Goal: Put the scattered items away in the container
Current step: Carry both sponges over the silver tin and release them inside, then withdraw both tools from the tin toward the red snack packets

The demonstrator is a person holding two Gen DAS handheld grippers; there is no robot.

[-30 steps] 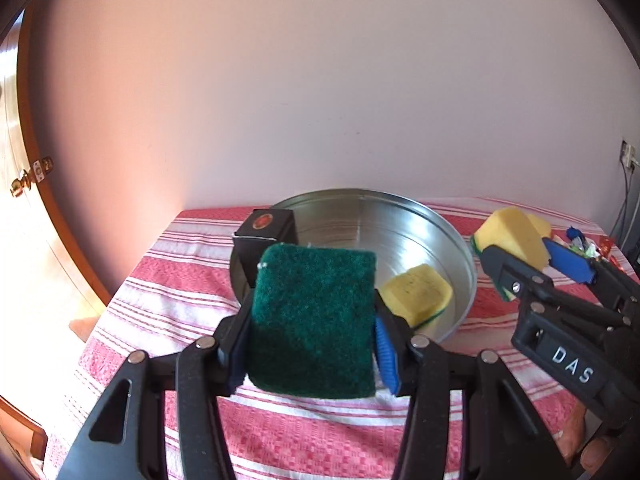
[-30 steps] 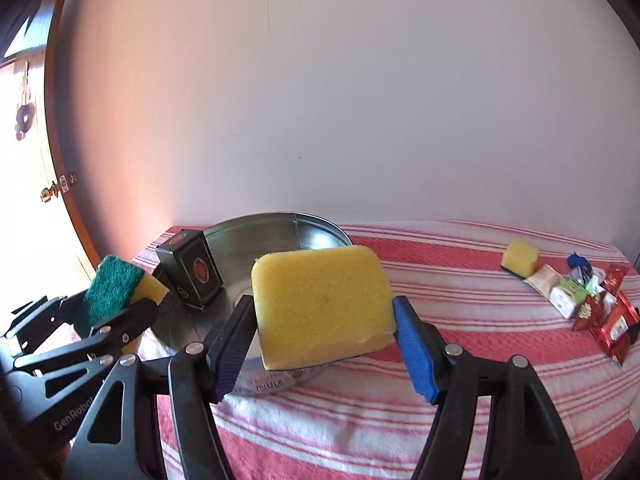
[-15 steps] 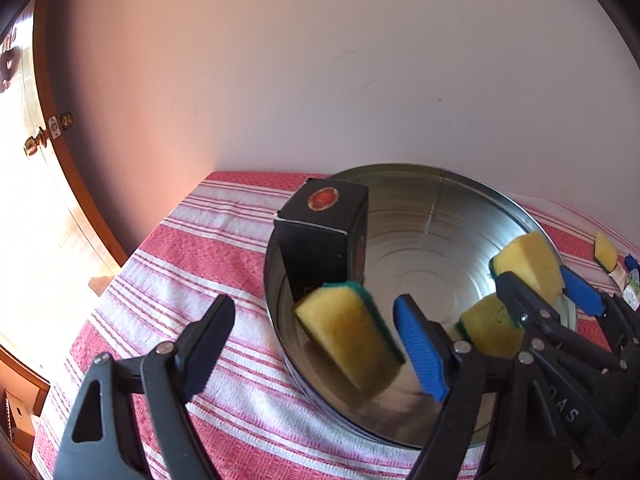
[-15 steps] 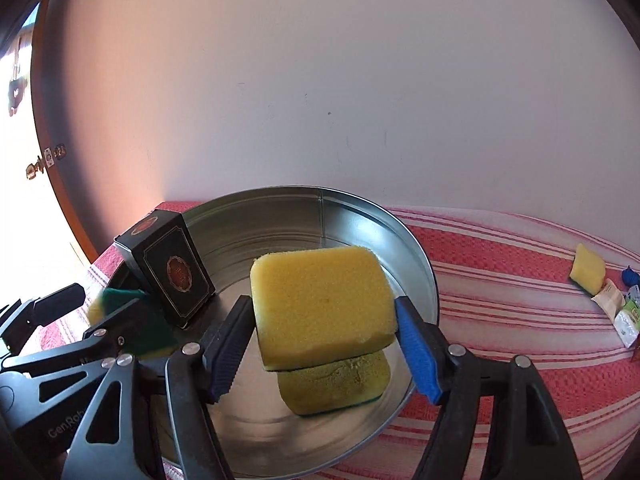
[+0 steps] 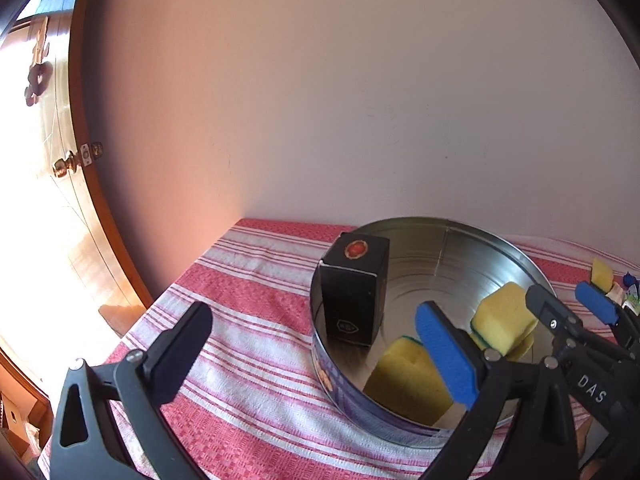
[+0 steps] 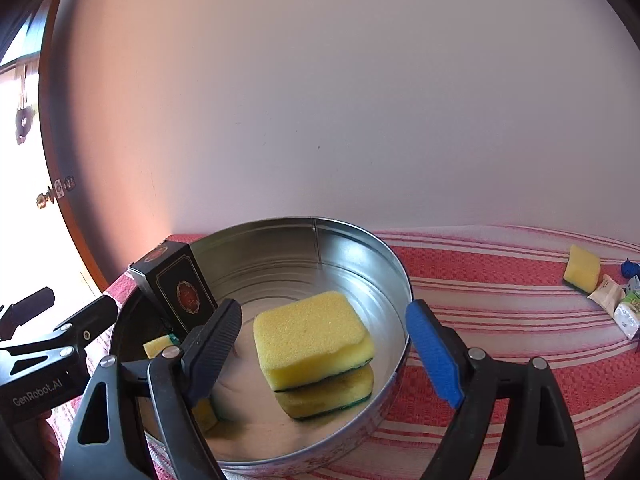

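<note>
A round metal tin [image 6: 360, 236] [image 5: 480, 228] stands on the red striped cloth. In it are an upright black box [image 6: 180, 284] [image 5: 354, 292] and three yellow, green-backed sponges. One sponge [image 6: 312, 332] [image 5: 504, 320] lies on top of a second sponge [image 6: 332, 392]. My right gripper [image 6: 324, 352] [image 5: 572, 306] has jaws opening, both pads apart from the top sponge between them. The third sponge [image 5: 408, 376] [image 6: 156, 346] leans inside the tin's near wall. My left gripper [image 5: 312, 356] [image 6: 60, 308] is over the tin's left rim, jaws opening wide and empty.
On the cloth at far right lie another yellow sponge [image 6: 582, 268] [image 5: 601, 274] and several small sachets [image 6: 616, 304]. A plain wall runs behind the table. A wooden door with a brass knob [image 5: 66, 166] is at the left, past the table edge.
The left gripper opened and its green-backed sponge dropped into the tin. The right gripper came lower over the tin and spread, leaving its yellow sponge on the one inside.
</note>
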